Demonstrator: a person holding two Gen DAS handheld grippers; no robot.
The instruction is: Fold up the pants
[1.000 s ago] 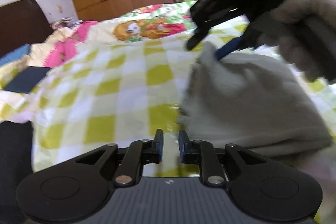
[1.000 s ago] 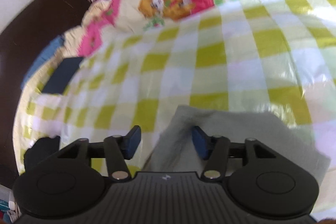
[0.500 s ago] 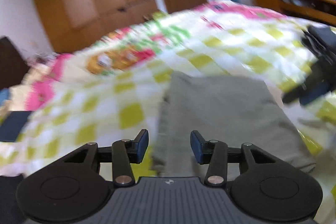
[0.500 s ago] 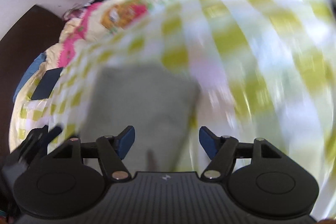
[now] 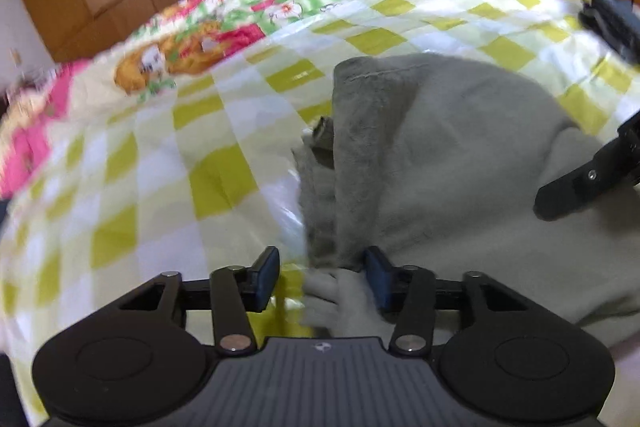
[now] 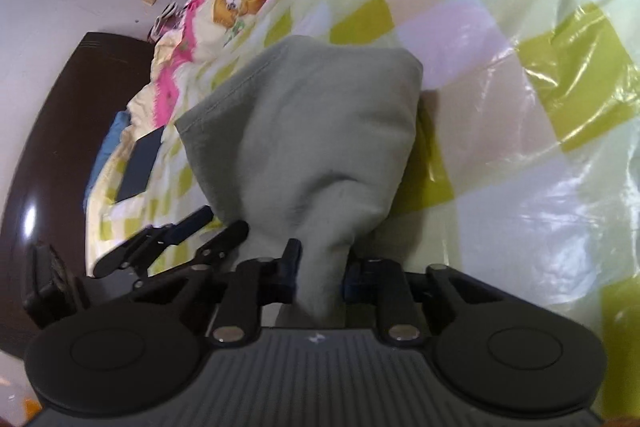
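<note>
the grey pants [image 5: 460,167] are already bunched into a short, thick stack, seen in the centre and right of the left wrist frame, lying on the yellow-checked bedspread [image 5: 160,167]. so most of the folding looks done, with maybe one last fold or a tidy-up left.

in the right wrist view the right gripper [image 6: 320,273] is seen at bottom centre, its jaws closing on a pinched ridge of the cloth, which is drawn up into a tent shape between the pads. the fabric is clearly held there.

the left gripper [image 5: 322,279] is found at the bottom of its own frame, jaws about half apart and closing. the left edge of the stack is sat between them, with the right pad against the cloth and the left pad clear of it over bare bedspread. whether anything is really gripped yet can't be told for sure, as the near edge is blurred, but it looks like not.

a dark flat thing [image 6: 140,163] is left lying at the left of the right wrist frame.
</note>
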